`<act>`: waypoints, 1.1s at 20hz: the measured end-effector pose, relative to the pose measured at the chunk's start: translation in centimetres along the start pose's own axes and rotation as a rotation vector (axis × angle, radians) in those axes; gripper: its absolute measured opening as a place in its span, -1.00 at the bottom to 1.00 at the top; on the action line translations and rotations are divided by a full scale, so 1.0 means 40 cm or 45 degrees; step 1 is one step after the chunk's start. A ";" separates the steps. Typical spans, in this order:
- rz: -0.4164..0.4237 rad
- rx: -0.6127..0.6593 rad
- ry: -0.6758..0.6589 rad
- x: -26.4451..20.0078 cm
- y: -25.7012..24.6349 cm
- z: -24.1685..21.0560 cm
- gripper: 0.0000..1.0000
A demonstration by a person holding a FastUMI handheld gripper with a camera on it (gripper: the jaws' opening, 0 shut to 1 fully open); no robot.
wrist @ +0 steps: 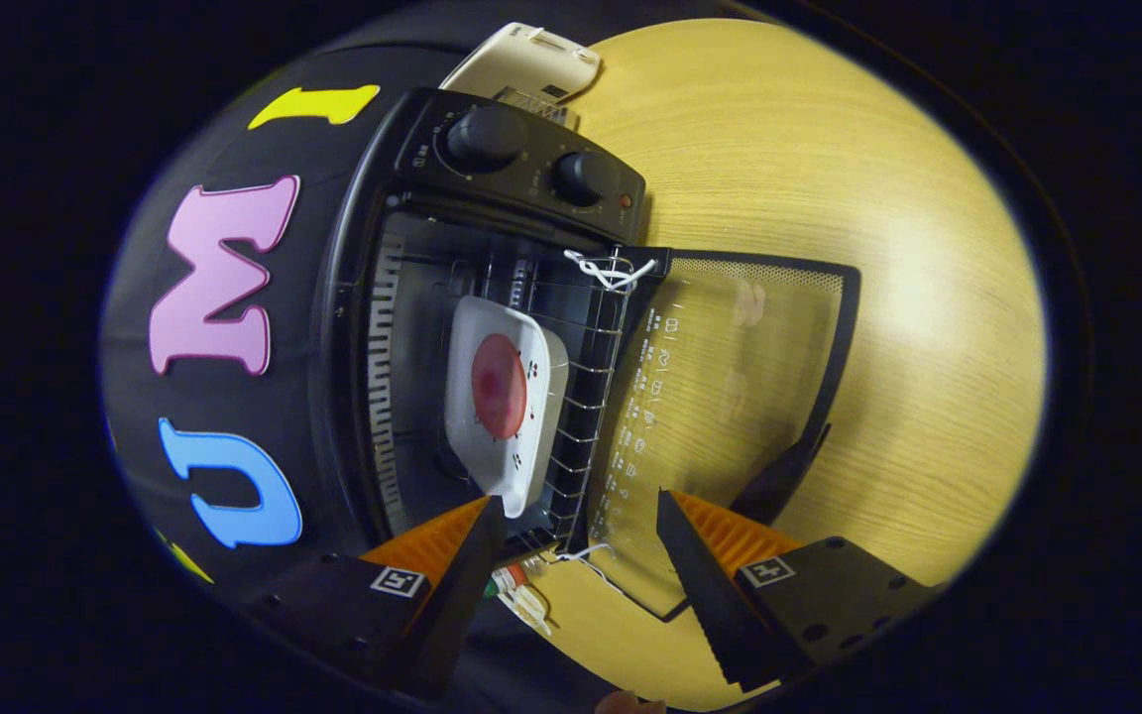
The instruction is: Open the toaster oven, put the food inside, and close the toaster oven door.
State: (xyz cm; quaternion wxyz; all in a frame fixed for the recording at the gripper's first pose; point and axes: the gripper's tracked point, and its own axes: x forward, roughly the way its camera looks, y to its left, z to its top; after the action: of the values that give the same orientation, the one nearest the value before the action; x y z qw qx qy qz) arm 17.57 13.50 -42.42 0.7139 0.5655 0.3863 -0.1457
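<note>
**Food is in; the door is what remains**

The toaster oven [492, 327] stands against the booth wall on the wooden table [829, 198], its glass door [730, 397] swung fully down and lying flat toward the gripper; the view is rolled on its side, so the door seems to reach sideways. Inside, on the wire rack [586, 397], sits a white square dish [507, 402] with a round reddish piece of food [499, 385] in its middle; the loading step looks done, and closing looks like the step in hand.

The gripper [581, 516] hangs just short of the oven mouth with its fingers spread wide and nothing between them; one finger tip lies near the dish's near corner, the other over the door's glass.

The door is a stiff hinged panel of glass in a dark frame: rigid, probably moderately heavy, smooth and slippery on the pane, and liable to slam if let go late. The dark handle [779, 476] along its free edge is the sound place to take hold or push from beneath; whether it is a bar or a lip I cannot quite tell. White cord [611, 270] is tied at the rack's corner and may tug the rack as the door rises.
</note>
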 end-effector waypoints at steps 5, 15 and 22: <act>0.108 -0.449 0.026 -0.091 -0.018 0.002 0.97; -0.127 -1.397 -0.003 -0.190 -0.254 0.013 0.97; -0.276 -1.726 0.049 -0.191 -0.368 -0.028 0.99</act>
State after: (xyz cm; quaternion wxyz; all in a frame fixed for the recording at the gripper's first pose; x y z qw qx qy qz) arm 2.59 8.09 -47.25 0.8846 -0.0455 0.4592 0.0677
